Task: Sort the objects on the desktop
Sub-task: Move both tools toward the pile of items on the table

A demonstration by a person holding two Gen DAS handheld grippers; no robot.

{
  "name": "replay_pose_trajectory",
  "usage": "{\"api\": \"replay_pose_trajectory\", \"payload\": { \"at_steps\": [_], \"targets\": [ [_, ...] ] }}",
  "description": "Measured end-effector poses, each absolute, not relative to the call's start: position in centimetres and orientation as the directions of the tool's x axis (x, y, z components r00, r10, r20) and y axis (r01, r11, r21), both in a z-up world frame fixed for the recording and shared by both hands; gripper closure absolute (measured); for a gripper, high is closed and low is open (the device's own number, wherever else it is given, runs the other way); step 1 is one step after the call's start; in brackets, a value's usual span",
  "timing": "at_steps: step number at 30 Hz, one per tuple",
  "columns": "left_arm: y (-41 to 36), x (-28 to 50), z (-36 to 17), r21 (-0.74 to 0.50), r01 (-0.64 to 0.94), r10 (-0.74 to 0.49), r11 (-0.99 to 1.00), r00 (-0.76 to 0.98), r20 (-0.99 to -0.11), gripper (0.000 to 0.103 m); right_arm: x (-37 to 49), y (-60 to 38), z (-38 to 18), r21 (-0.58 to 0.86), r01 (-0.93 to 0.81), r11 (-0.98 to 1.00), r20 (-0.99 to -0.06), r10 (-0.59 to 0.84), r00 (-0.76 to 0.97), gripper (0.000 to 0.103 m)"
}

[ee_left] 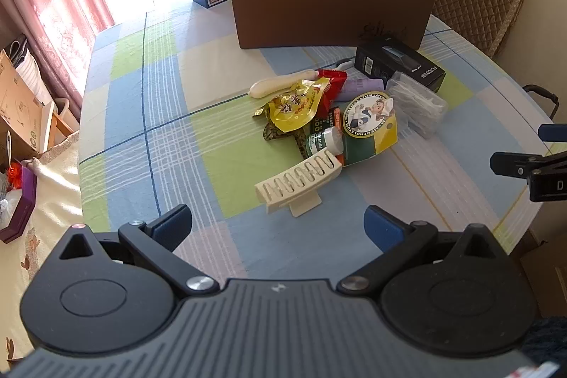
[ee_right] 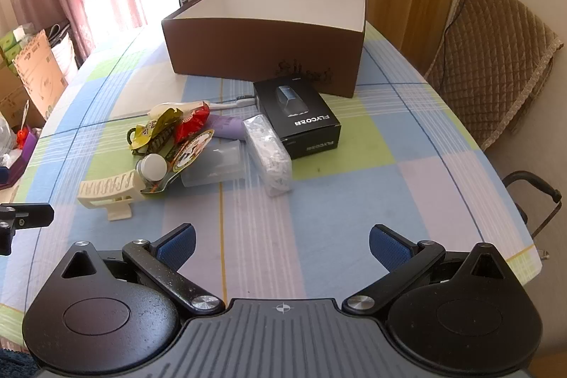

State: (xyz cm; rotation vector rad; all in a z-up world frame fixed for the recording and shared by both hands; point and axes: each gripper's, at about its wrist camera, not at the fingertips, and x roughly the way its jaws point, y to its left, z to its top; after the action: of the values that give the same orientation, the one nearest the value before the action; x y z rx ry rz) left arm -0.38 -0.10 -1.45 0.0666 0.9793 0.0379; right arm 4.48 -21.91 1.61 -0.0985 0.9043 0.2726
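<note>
We held both tongs spread wide and empty: the left tongs (ee_left: pixel 278 229) hovered low over the desk (ee_left: pixel 141 116) just short of the clutter, and the right tongs (ee_right: pixel 281 245) hung over a bare stretch of the checked cloth, well apart from everything. Neither touched anything, which suggests to us that no piece had yet been chosen.

Nearest the left tongs lay a cream slotted rack (ee_left: pixel 299 179), its far end touching a green bottle (ee_left: pixel 324 142) with a white cap. Behind that sat the heap proper: a yellow snack packet (ee_left: pixel 296 105) over a red packet (ee_left: pixel 331 87), a round-labelled pouch (ee_left: pixel 370 119), a clear bag of small white pieces (ee_left: pixel 418 101) and a black carton (ee_right: pixel 299 116) (the one closest to the box). A white toothbrush (ee_left: pixel 283 82) lay at the far edge of the heap.

Beyond the pile stood the open brown box (ee_right: pixel 262 55), its white inside bare as far as we could see, so it was likely the place meant to receive things. We judged the sorting barely begun, and the rack the easiest first pick, standing clear at the front.
</note>
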Motion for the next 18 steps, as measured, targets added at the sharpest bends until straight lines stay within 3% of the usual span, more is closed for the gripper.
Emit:
{"api": "replay_pose_trajectory", "payload": {
  "at_steps": [18],
  "targets": [
    [-0.12, -0.17, -1.59, 0.073, -0.006, 0.064, 0.997, 0.554, -0.830, 0.001, 4.79, -21.85, 1.52, 0.026, -0.284, 0.958, -0.787, 0.195, 0.585, 0.002]
  ]
}}
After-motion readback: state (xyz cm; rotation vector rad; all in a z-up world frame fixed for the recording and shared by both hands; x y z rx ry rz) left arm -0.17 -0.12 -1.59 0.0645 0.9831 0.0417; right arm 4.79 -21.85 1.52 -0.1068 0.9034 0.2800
